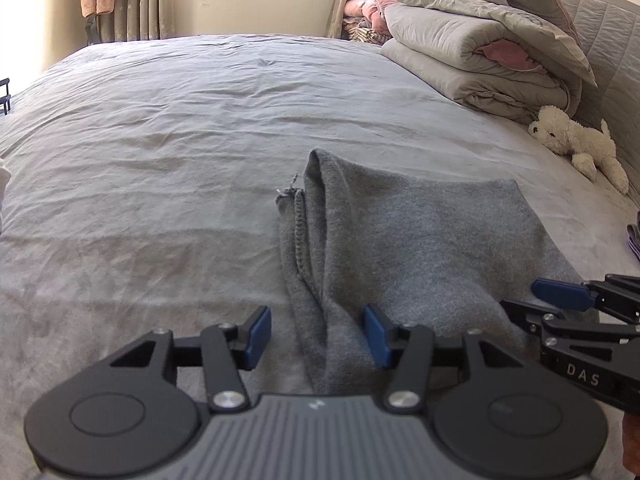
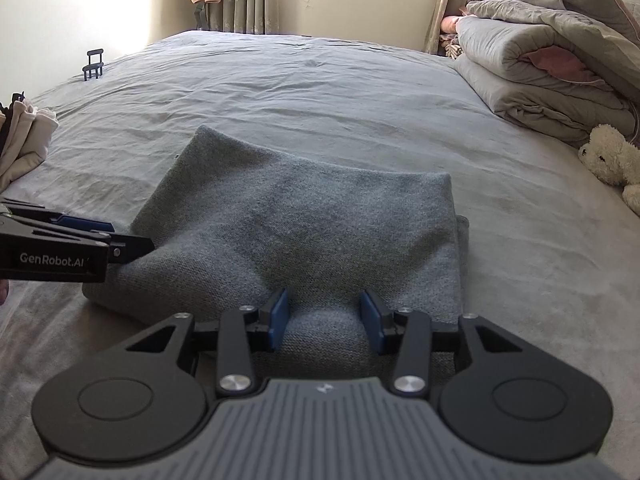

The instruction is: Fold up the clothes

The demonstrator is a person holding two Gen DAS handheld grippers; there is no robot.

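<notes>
Grey knit cloth (image 2: pixel 304 232) lies on the bed (image 1: pixel 160 140) directly in front of me, already folded at least once into a thick rectangle. Its long axis runs away from me toward the window, and the near short edge is the one under my tools.

My right gripper (image 2: pixel 326 318) is open, with the two blue pads wide apart. The near edge of the cloth bulges up between them, but the pads do not press it, so I hold nothing yet. My left gripper (image 1: pixel 318 336) is open too. It stands over the left border of the cloth, where the loose hem (image 1: pixel 300 236) with its stitched seam lies in several layers. One pad is over the bare sheet and the other over the fabric (so the border passes between them).

In my judgement the next move depends on this: both tools are at the near edge, left one at the left corner, right one more to the middle. Neither is clearly nearer. If I close both here and carry the edge forward, the fold goes along the long axis. The left side has loose layers, and I think they can slip if I catch only the top one.

Beside the bed's far right side rest a folded duvet (image 1: pixel 480 68) and a white plush dog (image 1: pixel 576 140).
</notes>
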